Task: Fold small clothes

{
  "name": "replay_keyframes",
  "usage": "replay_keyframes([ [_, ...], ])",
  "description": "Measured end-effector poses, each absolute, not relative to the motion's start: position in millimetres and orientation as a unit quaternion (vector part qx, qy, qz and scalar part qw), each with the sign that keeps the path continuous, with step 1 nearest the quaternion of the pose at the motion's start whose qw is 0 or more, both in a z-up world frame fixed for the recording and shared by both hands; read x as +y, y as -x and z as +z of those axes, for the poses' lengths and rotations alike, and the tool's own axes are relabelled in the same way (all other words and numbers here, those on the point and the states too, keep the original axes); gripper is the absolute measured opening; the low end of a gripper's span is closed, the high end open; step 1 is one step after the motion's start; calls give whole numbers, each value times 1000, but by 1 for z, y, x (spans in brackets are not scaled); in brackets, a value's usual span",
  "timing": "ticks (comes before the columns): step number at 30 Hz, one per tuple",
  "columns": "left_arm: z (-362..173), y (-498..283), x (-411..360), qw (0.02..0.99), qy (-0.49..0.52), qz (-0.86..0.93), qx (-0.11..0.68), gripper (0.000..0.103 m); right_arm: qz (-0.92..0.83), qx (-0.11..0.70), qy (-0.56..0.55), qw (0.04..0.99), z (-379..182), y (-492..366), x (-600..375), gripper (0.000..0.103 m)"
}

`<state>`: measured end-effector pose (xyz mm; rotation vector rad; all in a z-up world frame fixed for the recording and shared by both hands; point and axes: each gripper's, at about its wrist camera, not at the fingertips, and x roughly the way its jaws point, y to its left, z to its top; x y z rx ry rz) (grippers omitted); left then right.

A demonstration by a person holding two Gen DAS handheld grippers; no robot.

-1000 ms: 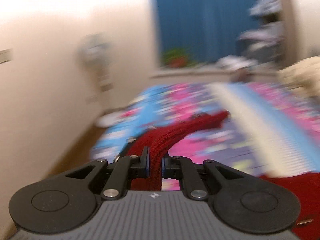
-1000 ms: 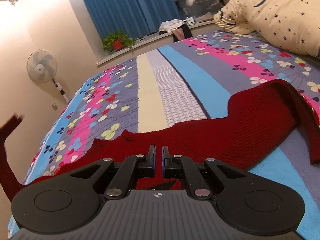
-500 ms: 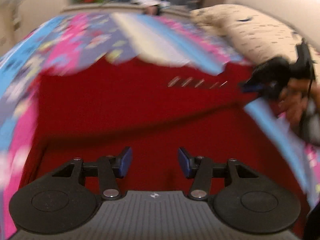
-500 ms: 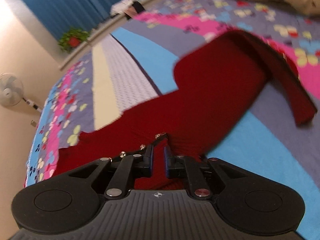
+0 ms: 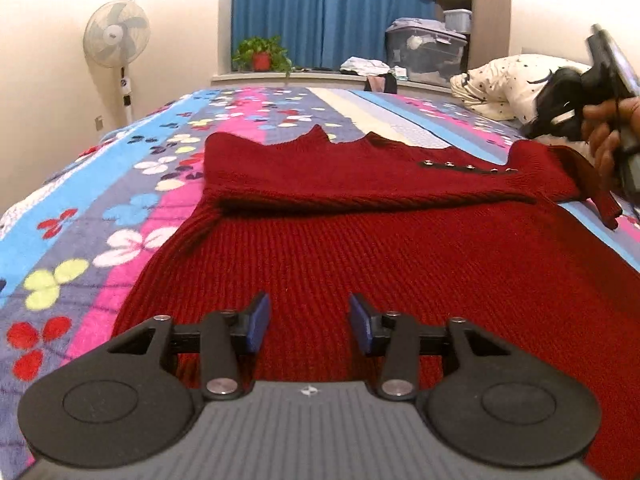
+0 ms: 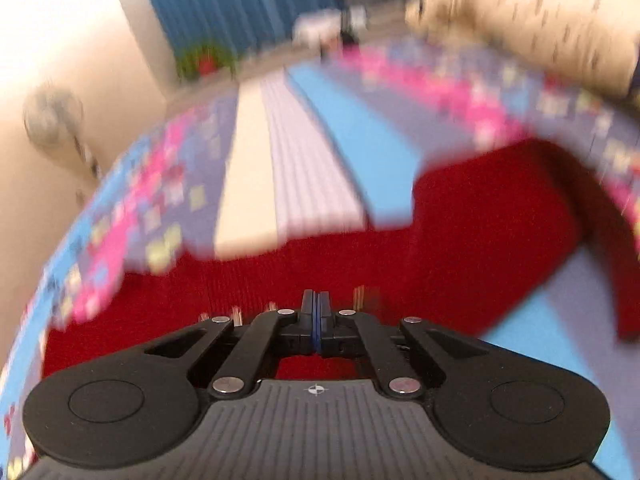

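Dark red ribbed knit sweater [image 5: 360, 240] lies flat on the floral striped bedspread [image 5: 120, 184], one sleeve [image 5: 360, 196] folded across it; left gripper [image 5: 306, 322] released, hovering over the near hem; right gripper [image 6: 316, 320] clenched, nothing visibly between its fingers, view blurred.

Red sweater [image 5: 360, 248] on floral bedspread [image 5: 120, 184]

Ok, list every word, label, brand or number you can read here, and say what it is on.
No readable text in either view.
Gripper bodies: only a small round crosshair emblem, no letters.
Fan: hub and pole markings too small to read.
Storage bin: nothing legible.
Right wrist view: too motion-blurred to read anything.
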<state>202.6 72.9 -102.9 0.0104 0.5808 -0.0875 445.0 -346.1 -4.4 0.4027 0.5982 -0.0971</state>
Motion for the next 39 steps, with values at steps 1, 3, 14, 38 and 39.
replay_keyframes([
  [1,-104,-211,60,957,-2,-40,287,52,-74,294,-196,933,-4,-445,-351,0],
  [3,-107,-212,53,959,-16,-36,281,53,-108,324,-192,920,-14,-450,-358,0],
  [14,-112,-222,47,963,-29,-34,265,54,-31,397,-173,901,-40,-460,-330,30],
  [38,-121,-224,44,967,-28,-31,252,54,-217,366,-39,904,-61,-395,-468,9],
  [39,-121,-224,44,967,-26,-32,252,54,-213,358,-26,909,-54,-392,-464,8],
])
